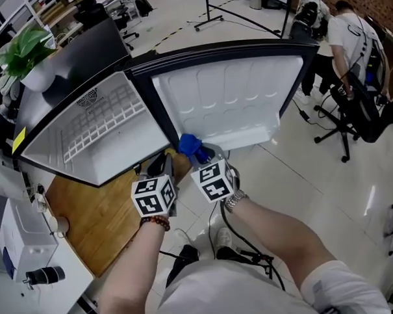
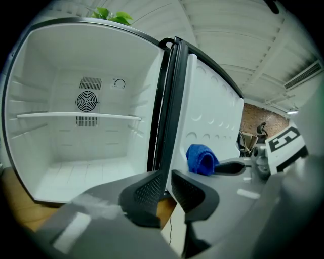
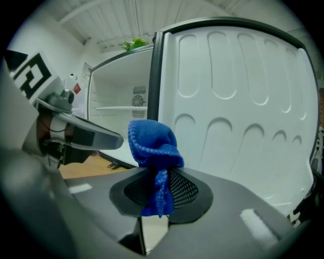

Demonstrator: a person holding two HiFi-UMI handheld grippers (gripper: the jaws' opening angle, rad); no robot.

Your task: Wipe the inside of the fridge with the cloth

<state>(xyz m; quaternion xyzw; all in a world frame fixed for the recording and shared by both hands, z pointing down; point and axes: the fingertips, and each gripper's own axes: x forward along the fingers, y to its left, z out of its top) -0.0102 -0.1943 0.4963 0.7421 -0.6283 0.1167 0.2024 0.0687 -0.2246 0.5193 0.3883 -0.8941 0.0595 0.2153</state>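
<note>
Fridge (image 1: 97, 125): open, with a white, bare inside; it stands on a wooden board (image 1: 95, 216).
Inside: one shelf (image 2: 76, 116) runs across the middle, and a round fan grille (image 2: 86, 101) sits in the back wall above it.
Door (image 1: 226, 100): swung wide to the right, its moulded white inner face toward the person.
Cloth (image 1: 189, 145): blue and bunched into a ball, with a tail hanging down between the right gripper's jaws. It is outside the fridge, in front of the door's lower part near the hinge side. Whether it touches the door cannot be told.
Right gripper (image 1: 197, 153): jaws clamped on the cloth, pointing at the door's inner face.
Left gripper (image 1: 164, 164): just beside the right one and to its left. Its jaws stand a narrow gap apart with nothing between them, aimed at the fridge's front edge by the hinge.
Plant (image 1: 26, 50): green leaves in a white pot on top of the fridge.
Background: a person sits on an office chair at upper right, well apart.
</note>
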